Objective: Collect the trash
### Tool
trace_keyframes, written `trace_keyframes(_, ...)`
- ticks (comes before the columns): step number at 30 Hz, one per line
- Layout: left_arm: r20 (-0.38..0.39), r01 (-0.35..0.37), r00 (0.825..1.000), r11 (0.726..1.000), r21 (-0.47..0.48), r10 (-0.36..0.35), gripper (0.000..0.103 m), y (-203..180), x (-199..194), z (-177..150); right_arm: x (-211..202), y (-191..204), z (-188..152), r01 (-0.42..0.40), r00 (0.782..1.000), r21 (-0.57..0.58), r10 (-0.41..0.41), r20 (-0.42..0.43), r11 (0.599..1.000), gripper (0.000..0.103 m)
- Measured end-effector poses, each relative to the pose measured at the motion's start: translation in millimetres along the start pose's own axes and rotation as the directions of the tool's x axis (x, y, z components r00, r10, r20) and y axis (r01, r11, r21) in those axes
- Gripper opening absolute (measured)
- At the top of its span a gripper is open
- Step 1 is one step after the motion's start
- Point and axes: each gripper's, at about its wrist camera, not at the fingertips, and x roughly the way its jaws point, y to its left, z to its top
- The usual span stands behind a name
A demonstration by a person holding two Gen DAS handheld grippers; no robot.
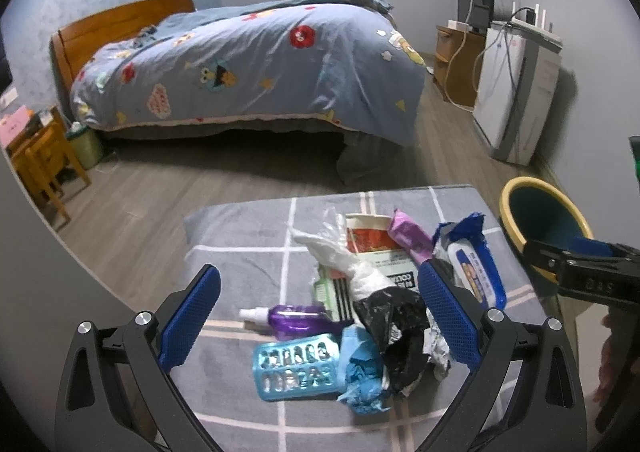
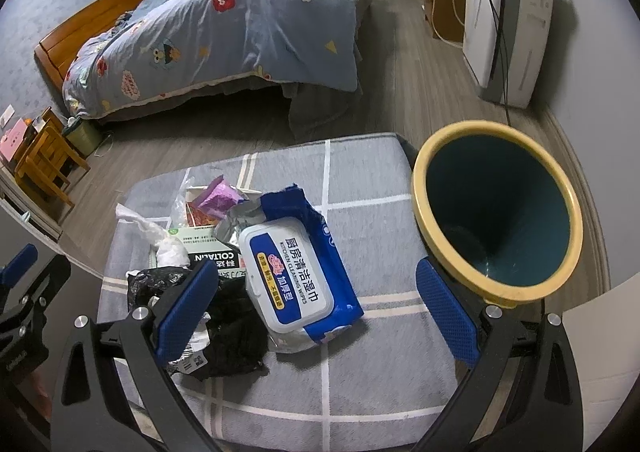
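Note:
A pile of trash lies on a grey checked cushion point(image 1: 248, 236): a blue wet-wipes pack point(image 2: 292, 276), a black plastic bag point(image 1: 394, 316), a crumpled blue wrapper point(image 1: 362, 372), a light blue perforated case point(image 1: 296, 372), a purple spray bottle point(image 1: 292, 318), a white plastic glove point(image 1: 340, 252), a purple packet point(image 1: 410, 238) and a paper box point(image 1: 376, 248). My left gripper point(image 1: 320, 316) is open above the pile. My right gripper point(image 2: 318, 310) is open over the wipes pack. A yellow-rimmed teal bin point(image 2: 496, 212) stands at the cushion's right edge.
A bed point(image 1: 248, 60) with a blue patterned quilt stands beyond the cushion. A white appliance point(image 1: 516, 92) with cables stands at the right wall. Wooden chairs point(image 1: 40, 164) and a small green bin point(image 1: 84, 144) are at the left. Grey wood floor lies between.

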Motion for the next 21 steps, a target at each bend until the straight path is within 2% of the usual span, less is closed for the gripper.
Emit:
trace_keyframes(4, -0.01, -0.011, 1.0, 1.0, 0.009, 0.011, 0.098, 0.3, 9.9, -5.1, 8.2, -1.3, 4.5, 0.017, 1.0, -0.013, -0.017, -0.016, 1.0, 0.097)
trace_keyframes(8, -0.023, -0.007, 1.0, 1.0, 0.025, 0.007, 0.098, -0.7, 15.1, -6.8, 28.0, 1.6, 6.8, 0.002, 0.997, -0.048, -0.006, -0.071, 0.999, 0.097)
trace_keyframes(13, -0.052, 0.047, 0.998, 0.997, 0.063, -0.044, 0.098, -8.8, 18.0, -16.8, 45.8, -0.6, 11.6, -0.029, 0.993, -0.048, 0.023, -0.117, 0.998, 0.097)
trace_keyframes(17, -0.08, 0.101, 0.993, 0.984, 0.146, -0.09, 0.098, -29.6, 24.4, -27.1, 53.3, -6.9, 22.1, -0.068, 0.99, -0.014, 0.066, -0.123, 0.998, 0.097)
trace_keyframes(21, -0.121, 0.142, 0.985, 0.97, 0.196, -0.12, 0.095, -52.2, 37.3, -34.6, 58.8, -12.7, 27.9, -0.073, 0.989, 0.008, 0.073, -0.132, 0.997, 0.097)
